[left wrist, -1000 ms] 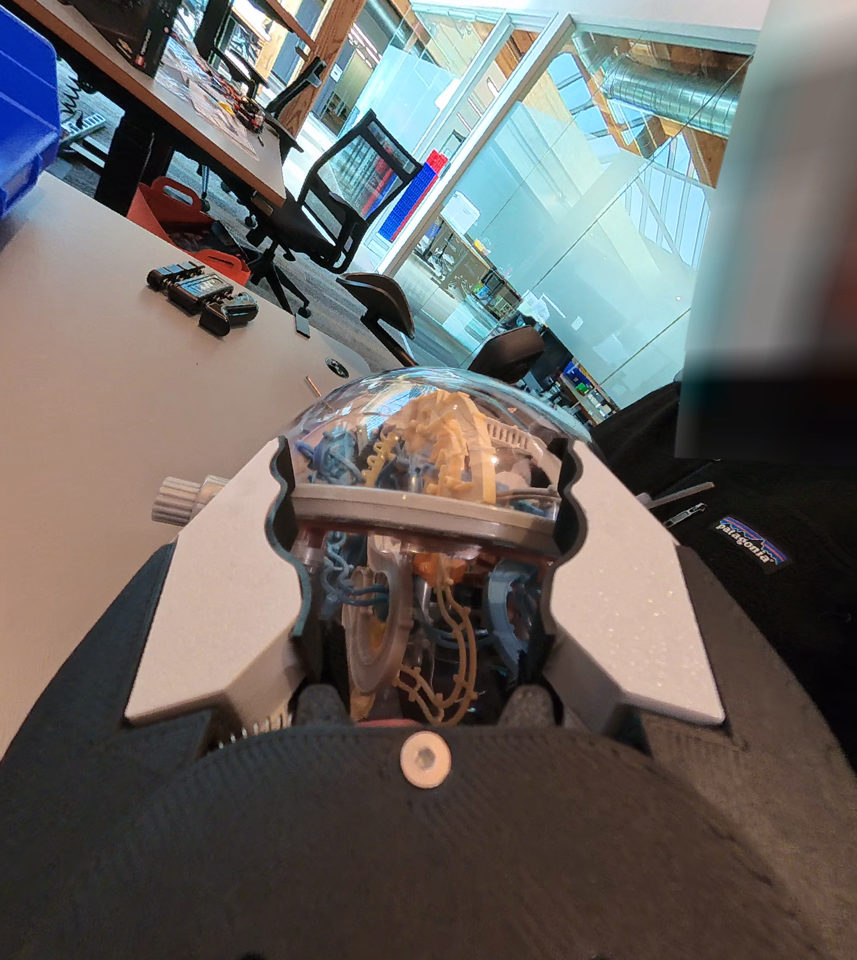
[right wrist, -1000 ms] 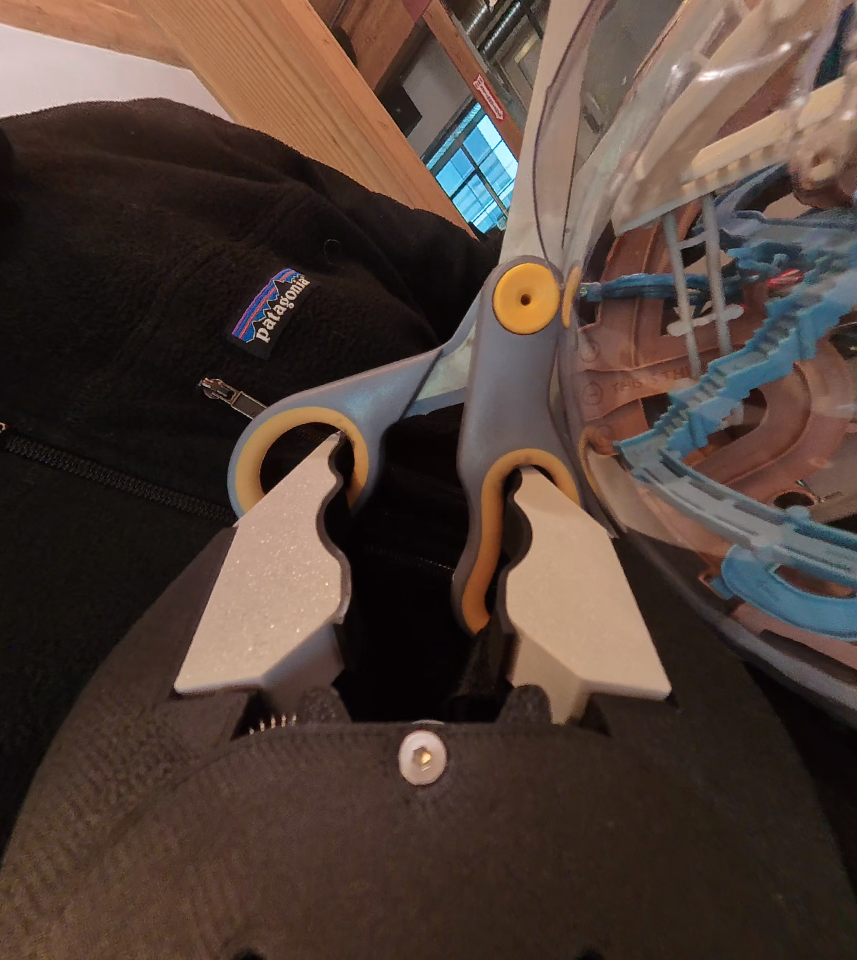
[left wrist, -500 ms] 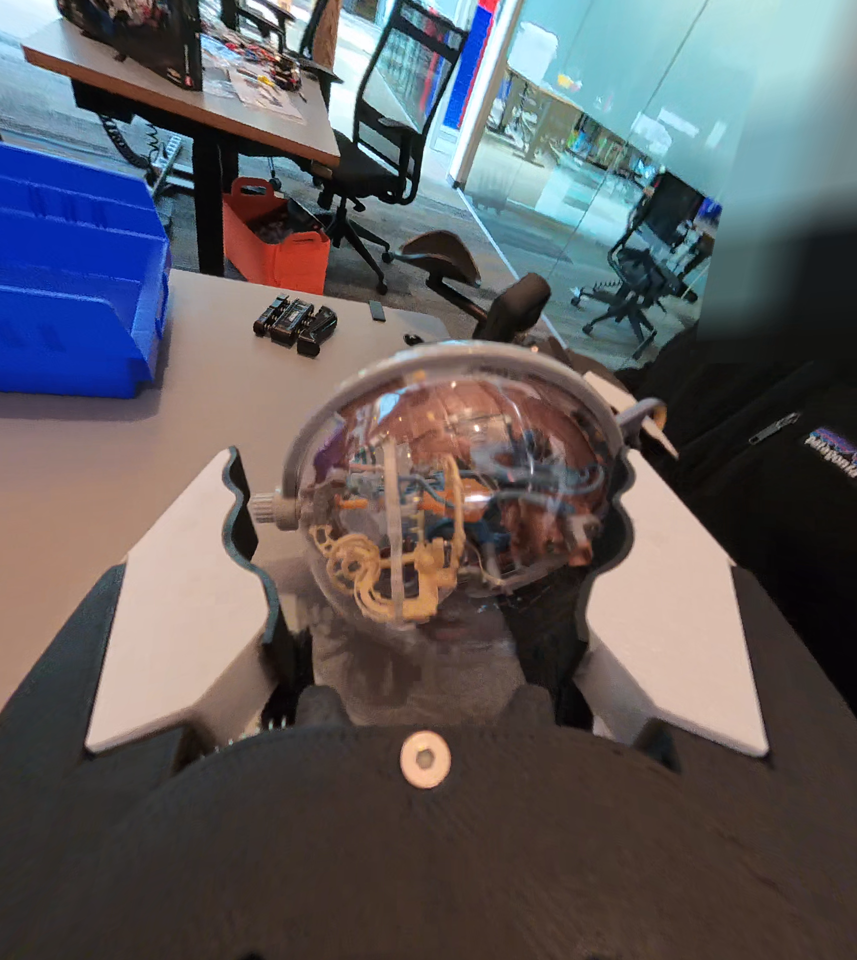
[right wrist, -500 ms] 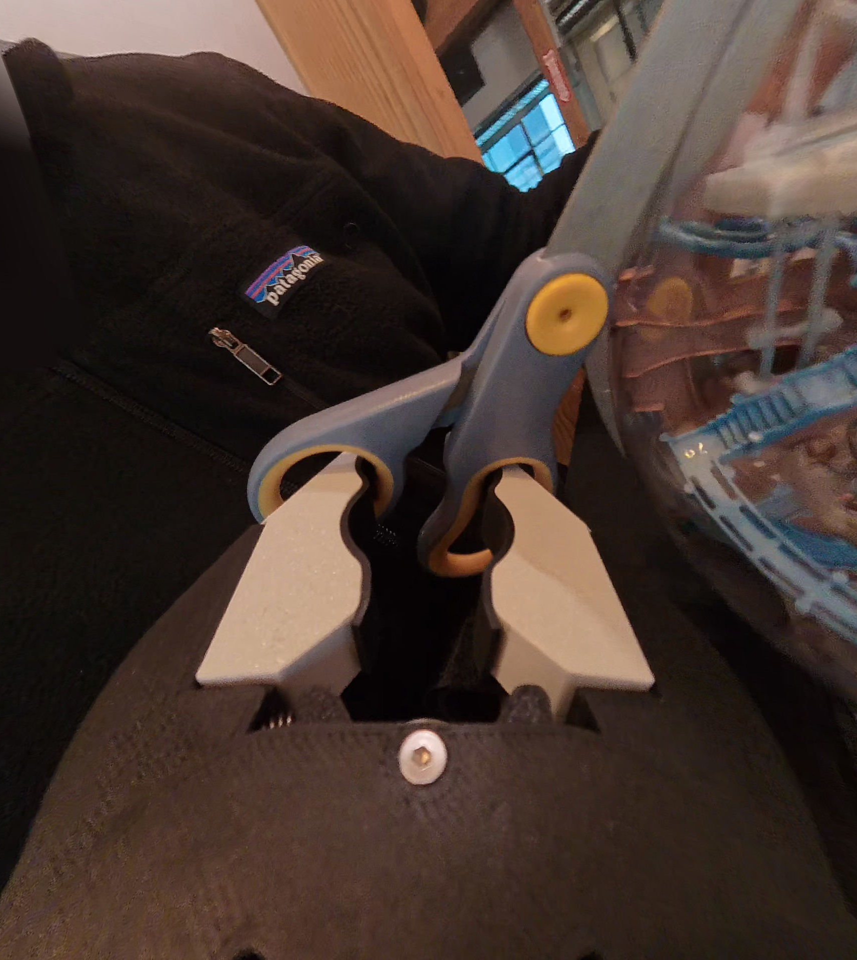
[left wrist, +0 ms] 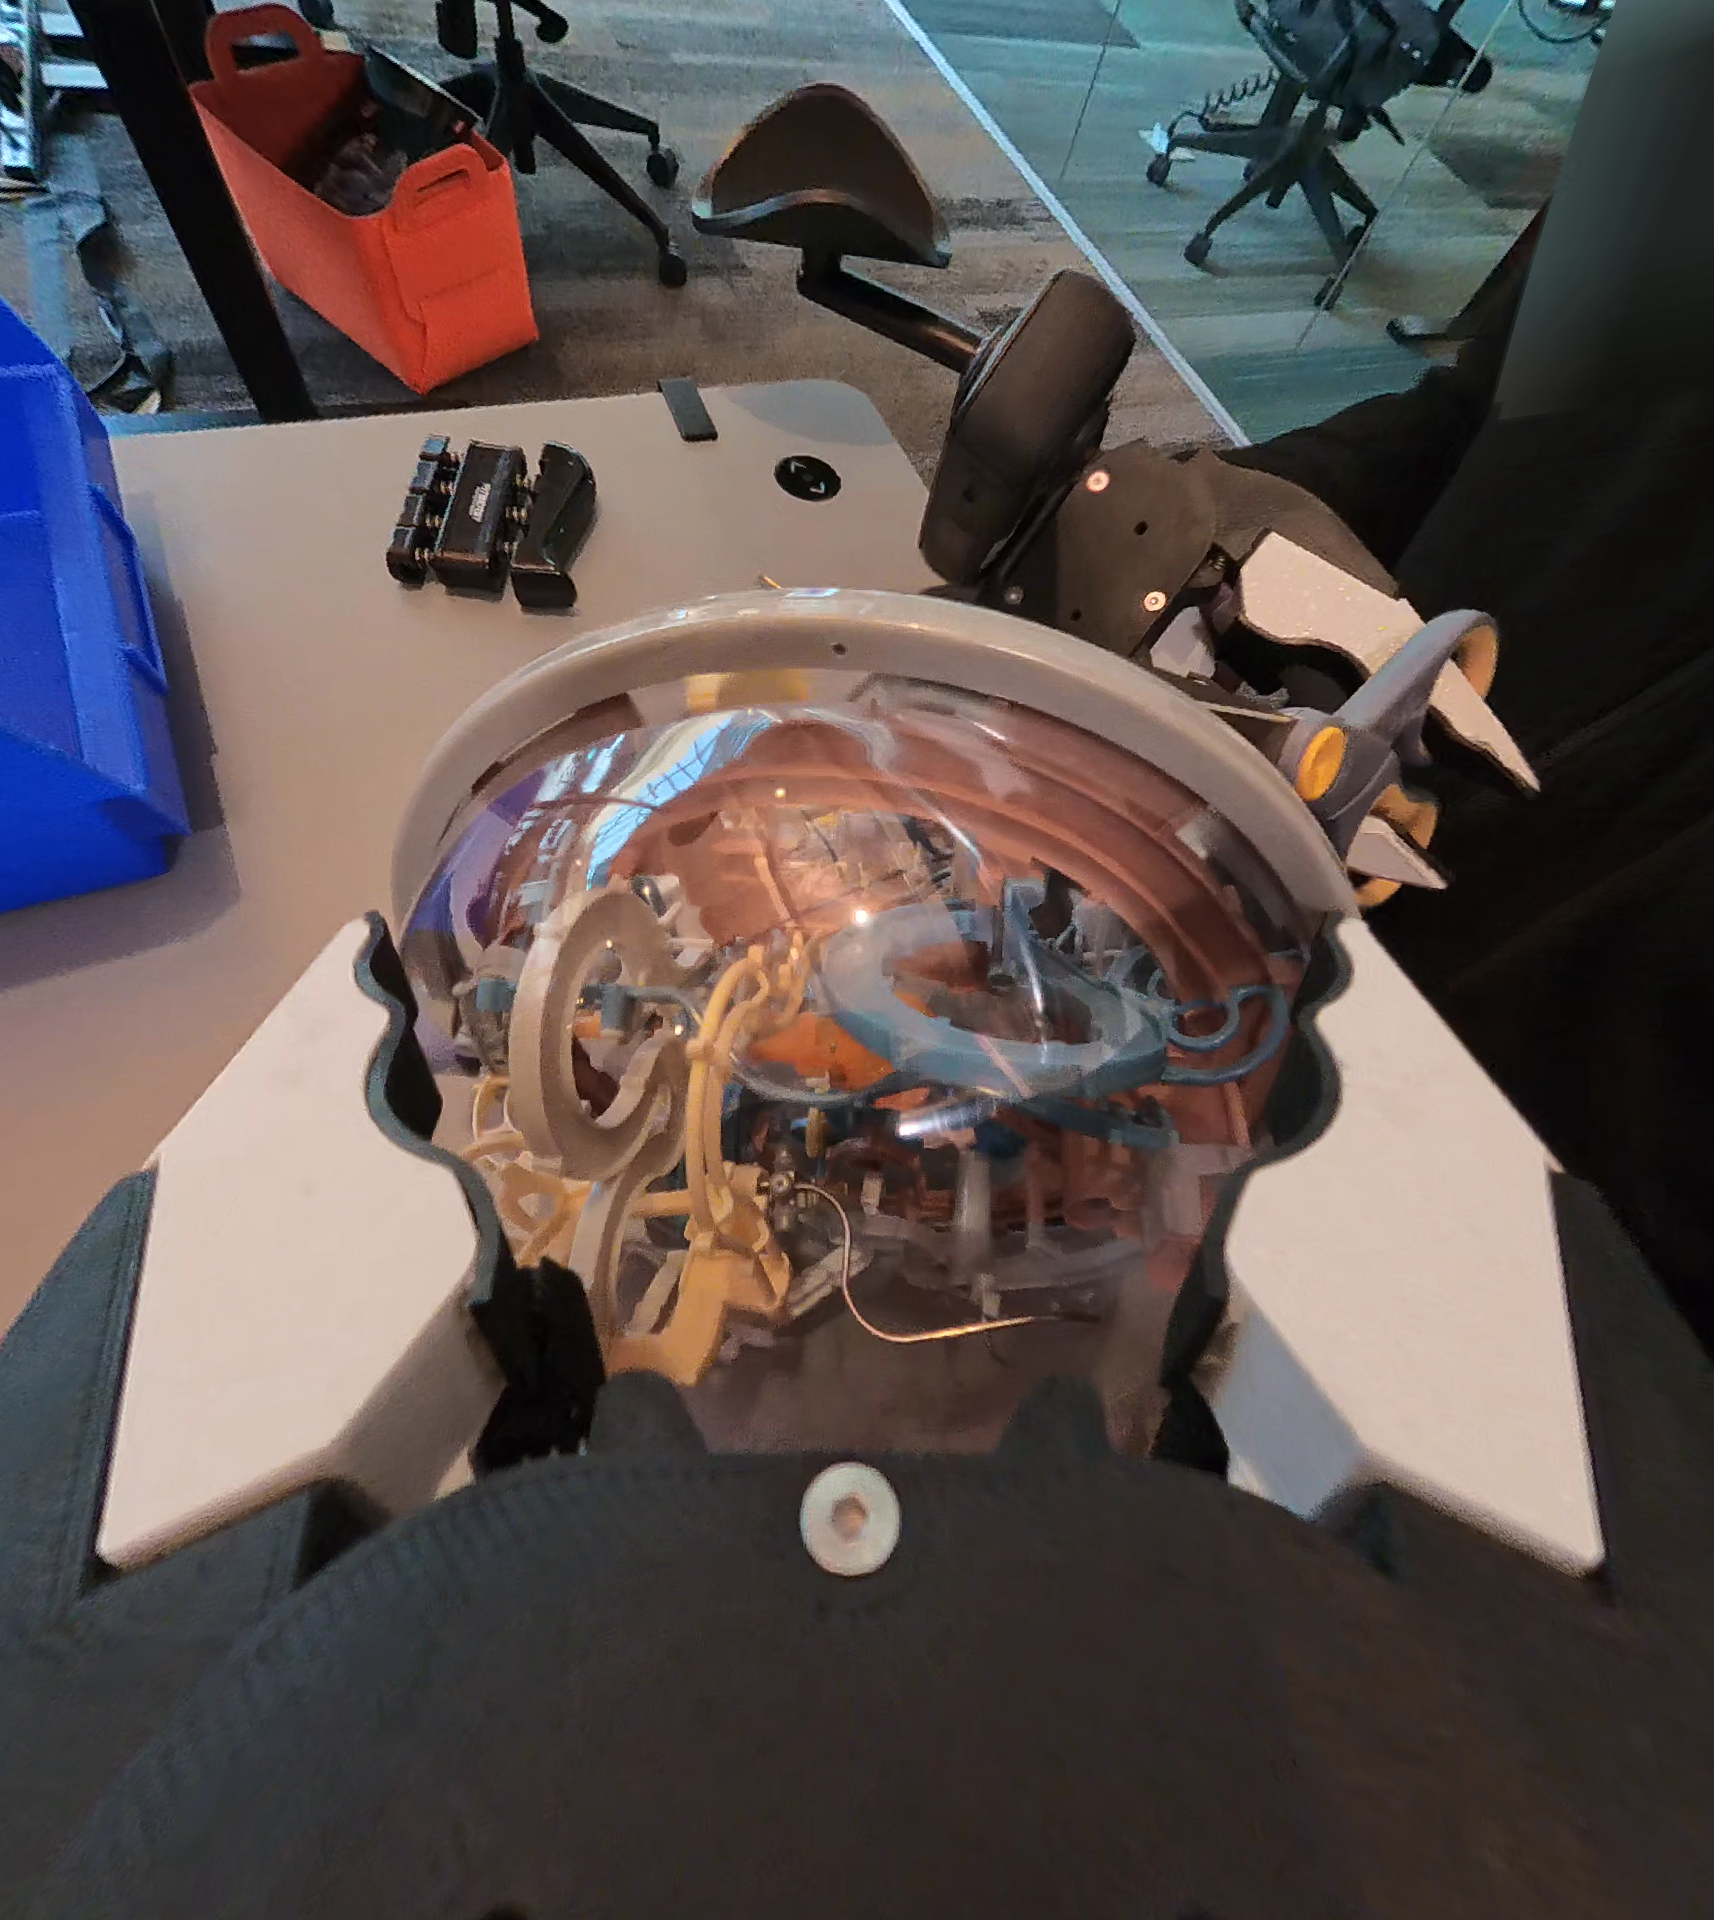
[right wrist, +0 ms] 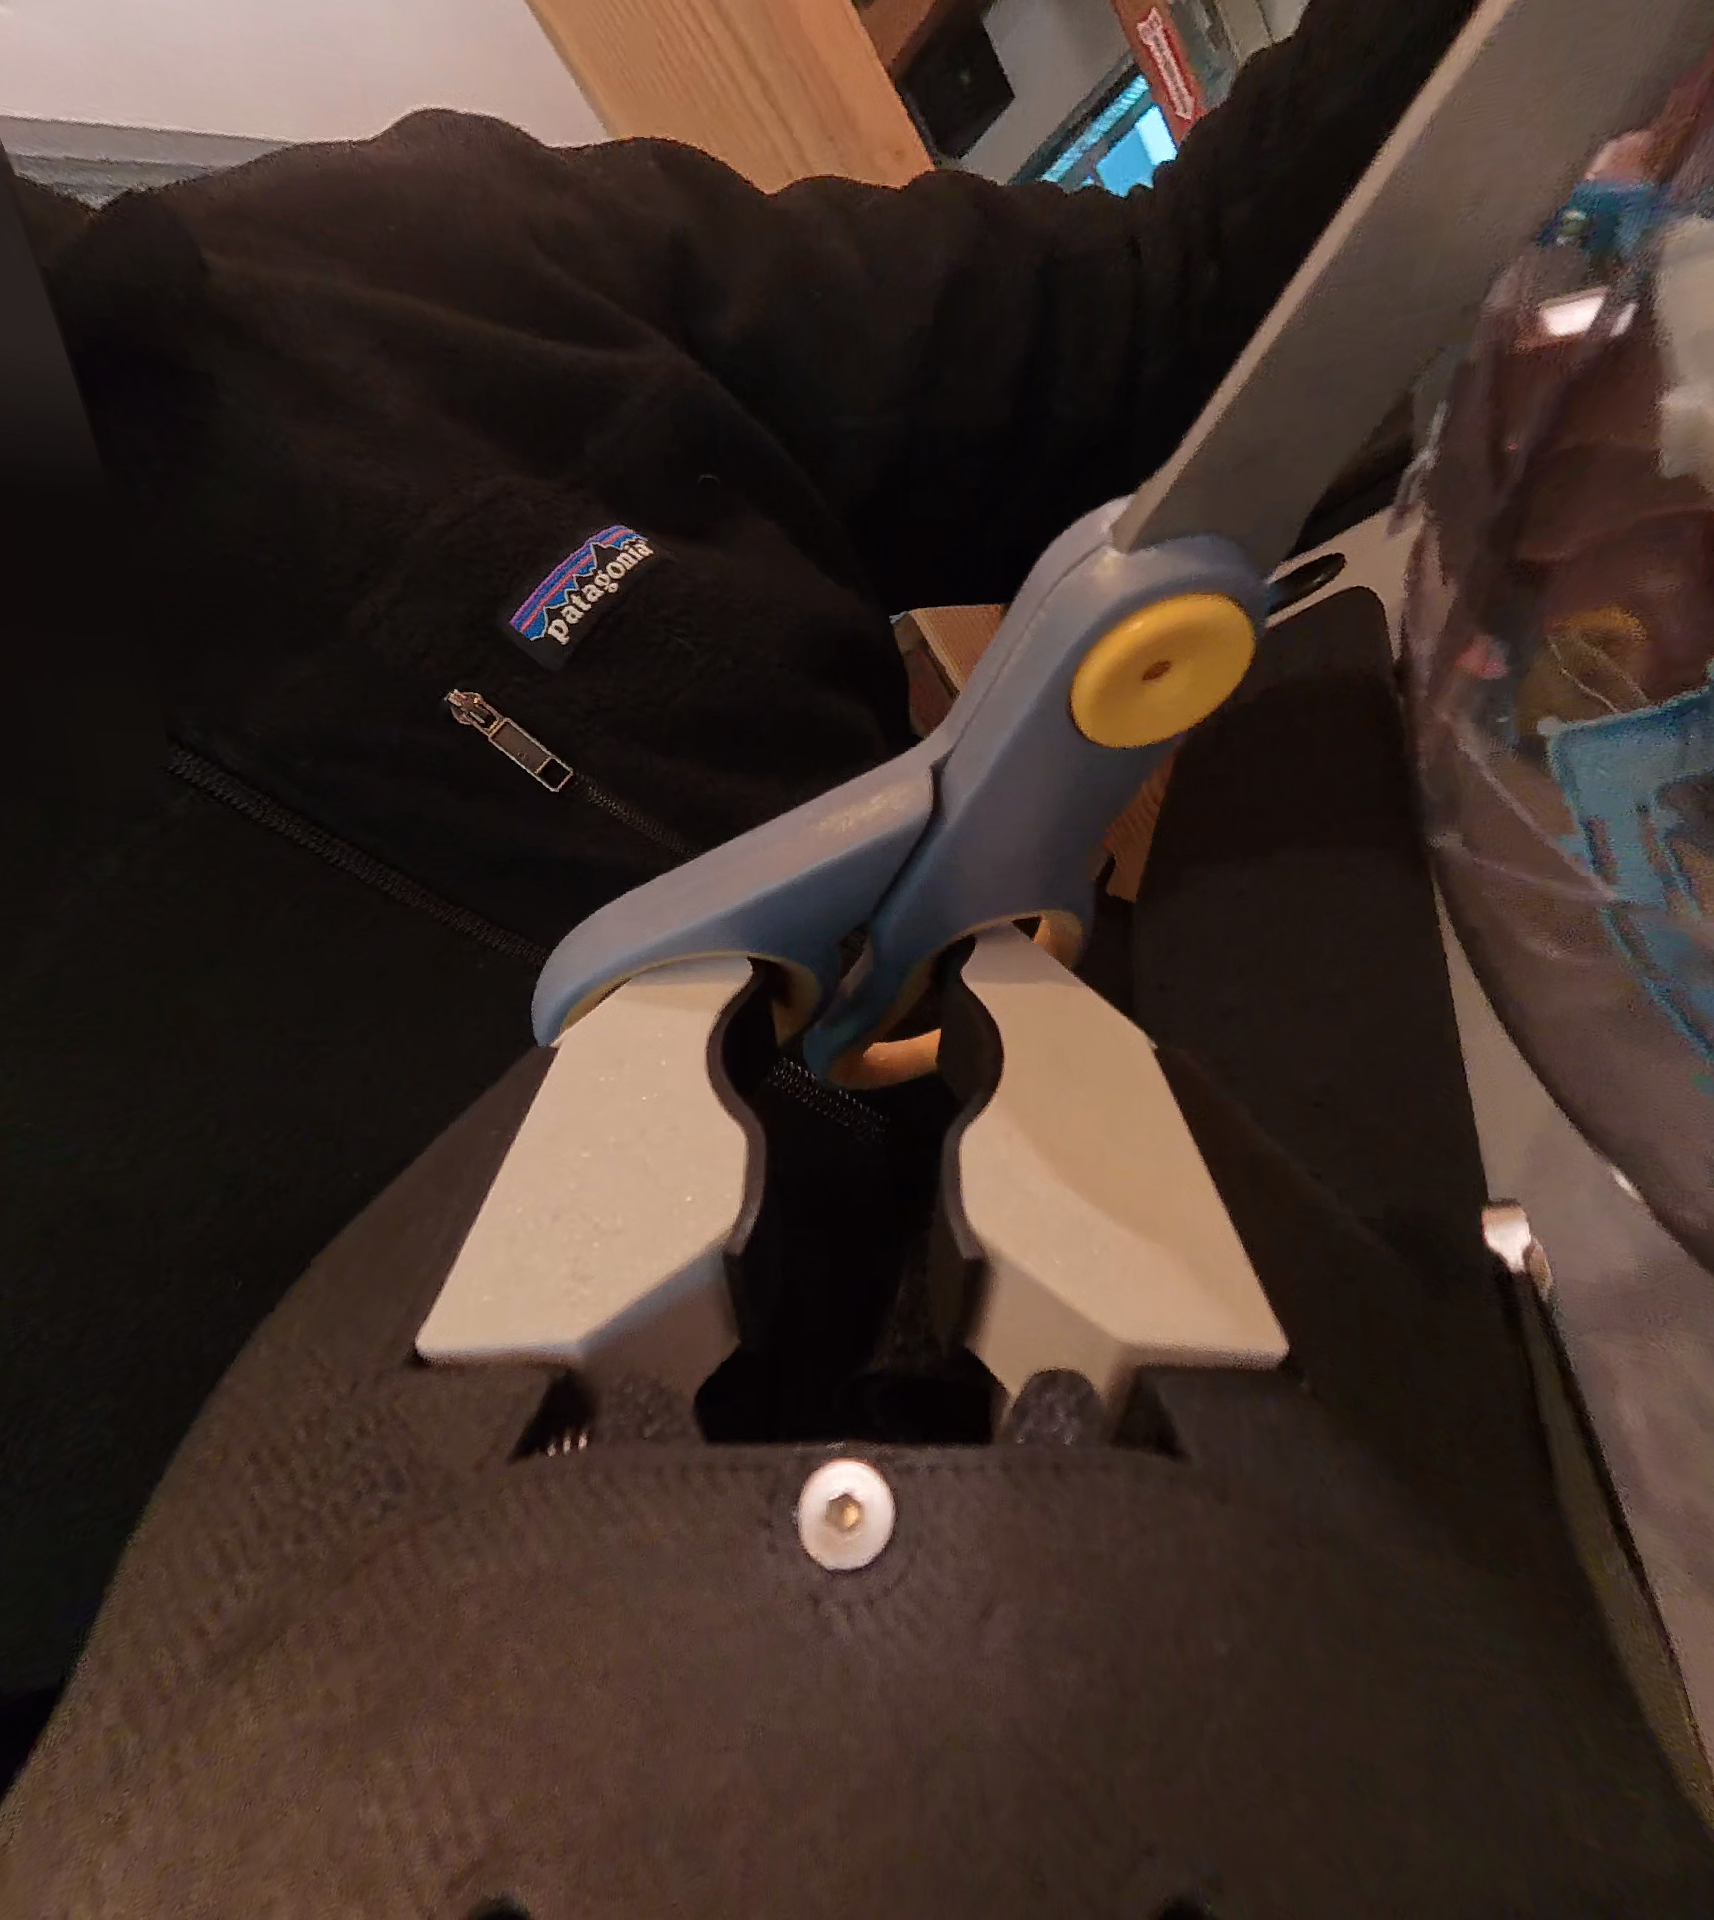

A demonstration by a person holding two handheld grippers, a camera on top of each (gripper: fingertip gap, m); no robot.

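Level, left claw (left wrist: 853, 1049) clamps maze ball (left wrist: 853, 935).

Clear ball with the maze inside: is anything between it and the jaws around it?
Nothing visible. The left gripper has its jaws directly against both sides of the clear maze ball. The scissors, held in the right gripper, lie beside the ball, outside that grip.
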